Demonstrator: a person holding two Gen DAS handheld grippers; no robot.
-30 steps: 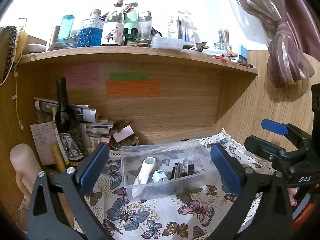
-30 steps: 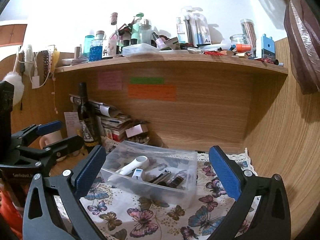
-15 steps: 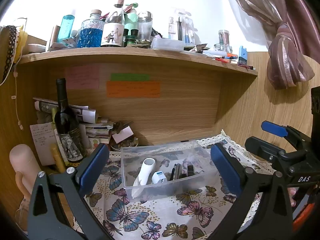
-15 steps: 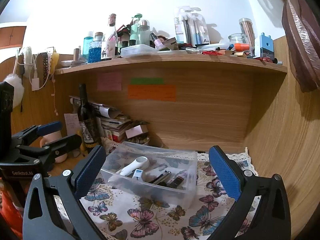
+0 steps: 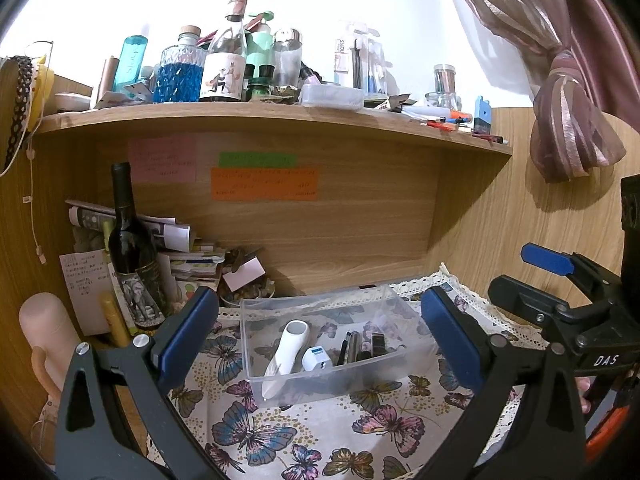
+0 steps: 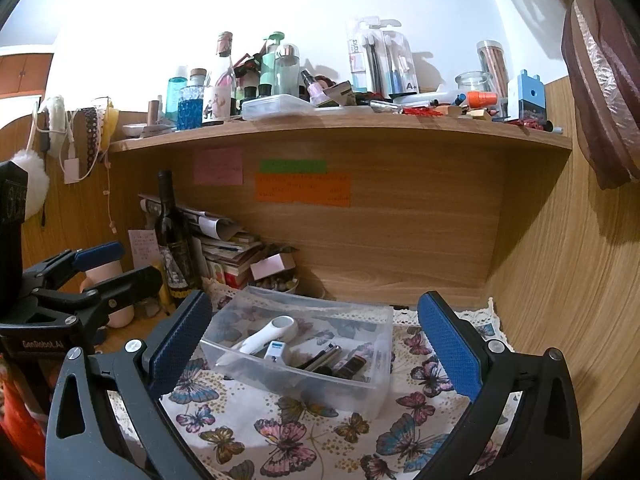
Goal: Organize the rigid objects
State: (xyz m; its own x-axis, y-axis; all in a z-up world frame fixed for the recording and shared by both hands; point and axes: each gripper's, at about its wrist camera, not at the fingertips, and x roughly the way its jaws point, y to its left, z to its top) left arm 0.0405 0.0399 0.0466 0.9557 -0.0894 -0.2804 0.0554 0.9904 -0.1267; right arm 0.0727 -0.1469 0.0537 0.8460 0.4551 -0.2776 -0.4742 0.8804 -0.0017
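A clear plastic bin sits on the butterfly cloth. In it lie a white thermometer-like device, a small white and blue box and several dark pen-like items. My left gripper is open and empty, held above the cloth in front of the bin. My right gripper is open and empty, also in front of the bin. Each gripper shows at the edge of the other's view.
A wine bottle, stacked papers and a bowl of small stones stand at the back left. A pink bottle stands at far left. The shelf above is crowded with bottles. A curtain hangs right.
Both grippers have shifted slightly; the bin sits a little lower in the left view. Both stay open and empty.
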